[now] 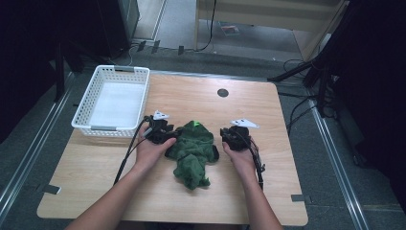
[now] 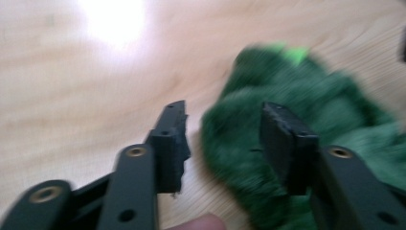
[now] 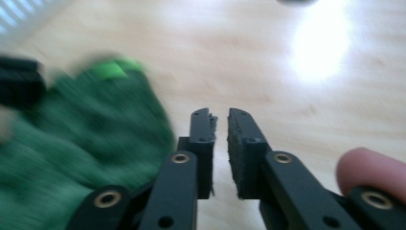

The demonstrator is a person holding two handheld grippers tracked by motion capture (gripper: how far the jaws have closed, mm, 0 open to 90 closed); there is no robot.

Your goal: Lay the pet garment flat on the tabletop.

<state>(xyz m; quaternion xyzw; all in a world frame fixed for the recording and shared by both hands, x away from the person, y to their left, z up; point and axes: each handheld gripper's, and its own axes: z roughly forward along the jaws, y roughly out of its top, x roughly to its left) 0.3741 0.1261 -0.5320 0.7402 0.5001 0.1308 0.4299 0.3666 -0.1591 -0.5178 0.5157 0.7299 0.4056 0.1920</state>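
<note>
We see a wooden table [image 1: 95, 167] from above, with a white basket [image 1: 114, 99] at its far left corner and a small dark disc [image 1: 222, 92] set into the far middle of the top. A crumpled green cloth [image 1: 193, 152] lies near the middle of the table, a bright green tag at its far edge. Nothing stands between the grippers and the cloth. Our two forearms come in from the near edge. The left gripper [image 2: 222, 136] sits at the cloth's left edge, its jaws partly open with a fold of cloth between them, the pads not pressing it. The right gripper [image 3: 220, 143] sits just right of the cloth over bare wood, jaws nearly closed on nothing.
</note>
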